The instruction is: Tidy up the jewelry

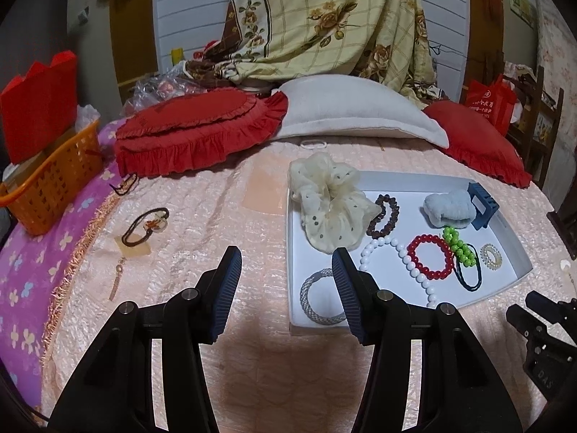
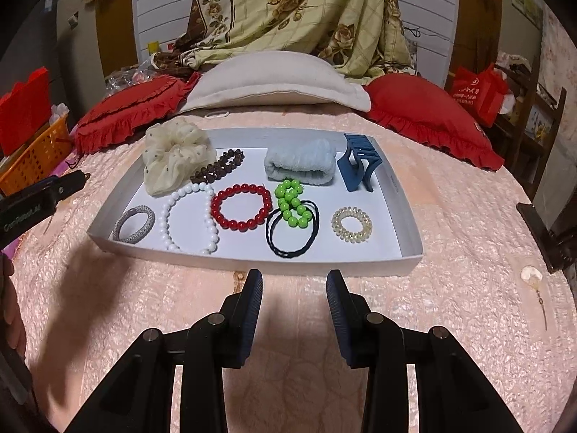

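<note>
Both hand-held grippers, left (image 1: 286, 265) and right (image 2: 294, 287), hover gaping, empty.

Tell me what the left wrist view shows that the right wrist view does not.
Only the left wrist view shows the brown cord hair tie and the gold pendant lying on the bedspread, left of the tray. Only the right wrist view shows the shell earring in full, right of the tray. Both show the white tray with the red bead bracelet, white bead necklace and blue claw clip, and each view's own gripper open.
</note>
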A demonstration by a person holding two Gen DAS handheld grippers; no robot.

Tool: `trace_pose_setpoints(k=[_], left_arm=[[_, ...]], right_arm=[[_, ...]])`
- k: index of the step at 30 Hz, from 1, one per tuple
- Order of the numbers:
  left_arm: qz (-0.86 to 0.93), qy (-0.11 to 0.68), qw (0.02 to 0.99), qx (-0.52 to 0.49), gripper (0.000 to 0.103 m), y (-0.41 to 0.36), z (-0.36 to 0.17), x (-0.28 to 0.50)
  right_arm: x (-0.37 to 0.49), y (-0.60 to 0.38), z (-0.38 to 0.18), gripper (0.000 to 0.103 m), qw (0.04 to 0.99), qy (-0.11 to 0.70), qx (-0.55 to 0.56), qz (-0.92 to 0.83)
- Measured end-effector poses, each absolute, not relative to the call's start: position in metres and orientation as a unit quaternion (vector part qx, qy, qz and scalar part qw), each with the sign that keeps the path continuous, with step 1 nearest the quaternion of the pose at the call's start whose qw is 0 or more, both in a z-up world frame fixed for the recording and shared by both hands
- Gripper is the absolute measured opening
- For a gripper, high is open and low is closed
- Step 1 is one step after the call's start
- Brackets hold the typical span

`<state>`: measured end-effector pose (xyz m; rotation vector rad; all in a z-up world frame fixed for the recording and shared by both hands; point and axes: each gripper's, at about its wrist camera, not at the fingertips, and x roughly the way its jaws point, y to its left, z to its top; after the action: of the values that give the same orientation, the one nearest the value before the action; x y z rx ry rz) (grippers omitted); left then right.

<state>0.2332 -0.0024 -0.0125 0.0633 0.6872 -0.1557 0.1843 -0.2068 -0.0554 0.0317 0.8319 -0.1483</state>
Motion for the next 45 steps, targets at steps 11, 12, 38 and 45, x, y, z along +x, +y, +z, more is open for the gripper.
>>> trace_pose_setpoints(k=[11,12,38,45], left_arm=[[-0.019,0.243,0.969,0.048,0.075,-0.001,0.036,0.166],[-0.019,0.240,0.969,0.050,0.080,0.000,0.040,0.156],[-0.012,0.289,0.957,0.011,0.089,-0.017,0.057,0.024],[-0.001,0.323,0.946,0.021,0.089,-0.016,0.038,0.025]], right_arm=[[0.143,-0.208,-0.040,0.035,0.923,0.377,0.013,-0.078],[0.139,-0.209,-0.038,0.035,0.924,0.373,0.015,-0.077],[0.039,-0.200,-0.002,0.038,0.951,0.301,0.026,-0.062],[0.036,-0.195,-0.010,0.039,0.946,0.317,0.029,-0.053]])
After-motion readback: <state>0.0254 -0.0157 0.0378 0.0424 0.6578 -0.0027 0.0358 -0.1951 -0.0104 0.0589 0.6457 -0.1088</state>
